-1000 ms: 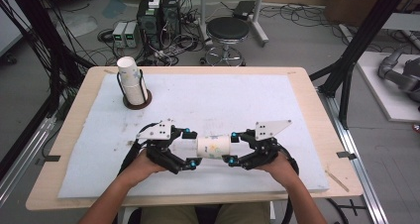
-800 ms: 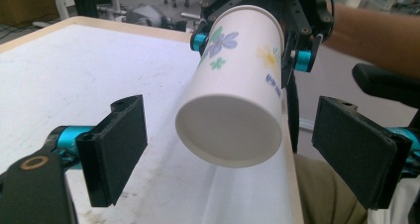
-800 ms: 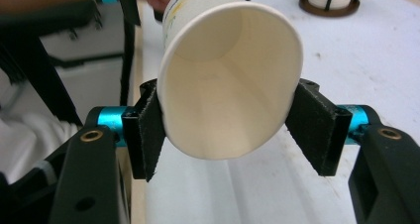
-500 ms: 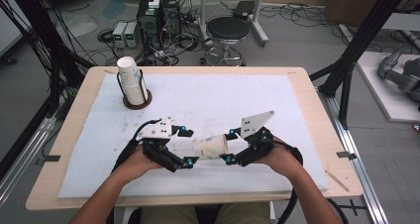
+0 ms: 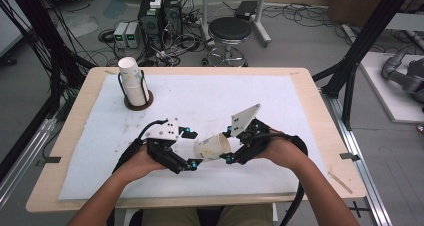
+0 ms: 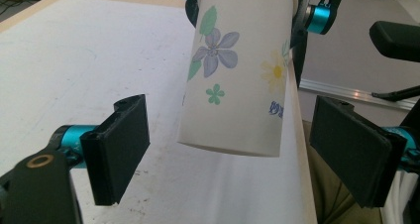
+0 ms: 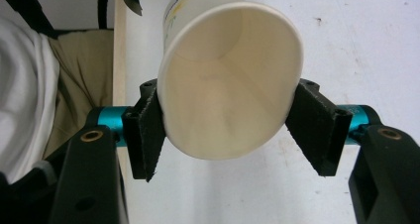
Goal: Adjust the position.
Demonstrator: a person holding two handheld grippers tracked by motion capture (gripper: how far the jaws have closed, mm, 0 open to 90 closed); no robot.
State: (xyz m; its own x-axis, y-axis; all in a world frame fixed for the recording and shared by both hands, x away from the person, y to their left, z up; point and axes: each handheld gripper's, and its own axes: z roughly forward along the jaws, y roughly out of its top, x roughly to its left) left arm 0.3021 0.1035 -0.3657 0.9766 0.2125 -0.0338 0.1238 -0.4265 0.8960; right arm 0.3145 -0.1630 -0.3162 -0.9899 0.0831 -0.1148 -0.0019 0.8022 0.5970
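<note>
Paper, thin and matte, is forming the tapered cup (image 5: 212,147) with its printed flowers, and it is hanging on its side above the white felt-like mat (image 5: 210,101) near the table's front edge. The right gripper (image 5: 231,145) is pinching the cup close to its open rim, both flat black pads pressing its wall, as the right gripper view (image 7: 230,80) is showing with the smooth, empty inside facing the camera. The left gripper (image 5: 186,150) is standing spread around the cup's closed base; its jaws have just been closing a little, yet in the left gripper view the pads (image 6: 121,147) are sitting apart from the cup (image 6: 237,70) on both sides, touching nothing. Farther back on the left, a stack of paper cups (image 5: 132,81) is standing upright in a dark wire holder (image 5: 138,102), well apart from both hands. The wooden table (image 5: 310,101) is showing a pale border around the mat. Beyond it, a round black stool (image 5: 229,30) and tangled cables are lying on the floor.
</note>
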